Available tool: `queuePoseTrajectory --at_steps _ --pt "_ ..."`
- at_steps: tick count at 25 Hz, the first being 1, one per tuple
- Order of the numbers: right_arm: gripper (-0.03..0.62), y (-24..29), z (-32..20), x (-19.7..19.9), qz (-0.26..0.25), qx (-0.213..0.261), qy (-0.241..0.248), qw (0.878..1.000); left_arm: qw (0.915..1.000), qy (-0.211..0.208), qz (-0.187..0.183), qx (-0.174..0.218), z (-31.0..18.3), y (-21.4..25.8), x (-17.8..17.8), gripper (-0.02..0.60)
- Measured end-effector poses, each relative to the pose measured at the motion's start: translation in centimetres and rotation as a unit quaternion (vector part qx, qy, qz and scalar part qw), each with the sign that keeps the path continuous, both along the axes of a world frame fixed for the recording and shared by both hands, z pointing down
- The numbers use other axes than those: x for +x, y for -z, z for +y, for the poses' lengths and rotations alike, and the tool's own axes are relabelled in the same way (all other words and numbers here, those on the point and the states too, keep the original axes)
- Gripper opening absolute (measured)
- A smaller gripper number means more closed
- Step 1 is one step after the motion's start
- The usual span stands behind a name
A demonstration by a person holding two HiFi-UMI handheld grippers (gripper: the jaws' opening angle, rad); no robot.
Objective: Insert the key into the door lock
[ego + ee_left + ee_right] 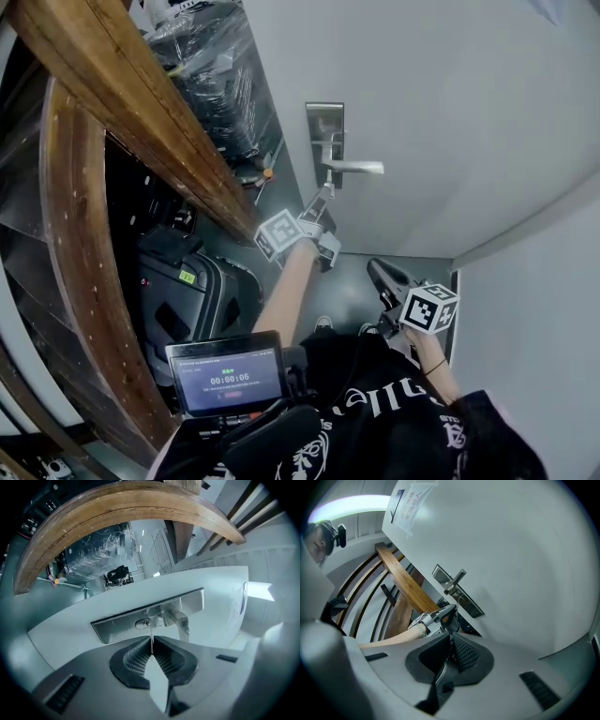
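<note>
Presently the left gripper [151,657] pinches the key [151,641] edge-on. Its blade is aimed at the keyhole [143,623] in the lock plate [112,629] beside the handle [180,619], tip just beside it, apparently lined up for entry. Far right, the right gripper [449,654] is closed and empty, held back clear of the door [450,112].

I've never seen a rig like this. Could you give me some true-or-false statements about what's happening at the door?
1. The left gripper is clamped on a key. True.
2. The key's blade points towards the lock plate on the door. True.
3. The right gripper is pressing down the door handle. False: it hangs away from the door, jaws together on nothing.
4. The door is dark brown wood. False: it is pale; the brown wood is a handrail beside it.
5. The handle is a round knob. False: it is a straight lever.
</note>
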State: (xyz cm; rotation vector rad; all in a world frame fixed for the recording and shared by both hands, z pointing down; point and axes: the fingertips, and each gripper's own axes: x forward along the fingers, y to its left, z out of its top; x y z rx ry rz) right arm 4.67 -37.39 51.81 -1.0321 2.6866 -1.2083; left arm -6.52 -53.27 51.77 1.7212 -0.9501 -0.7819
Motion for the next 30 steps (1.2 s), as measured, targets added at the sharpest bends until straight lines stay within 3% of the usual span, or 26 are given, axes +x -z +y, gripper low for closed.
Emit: queuePoseTrajectory --at_steps 16,22,30 --pt "0.032 -1.7 0.8 -1.8 0.006 -0.017 -0.038 0.999 0.9987 -0.027 0.039 -0.017 -0.3 -1.6 -0.1 0.025" --pt "0.032 -2.5 1.4 -1.8 0.012 -0.024 -0.045 0.999 0.9969 -0.024 0.074 -0.007 -0.3 -0.7 -0.3 0.024" --pt "0.032 -2.4 1.3 -1.7 0.014 -0.026 -0.047 0.998 0.9968 -0.024 0.076 -0.011 0.0 -1.2 -0.6 0.025"
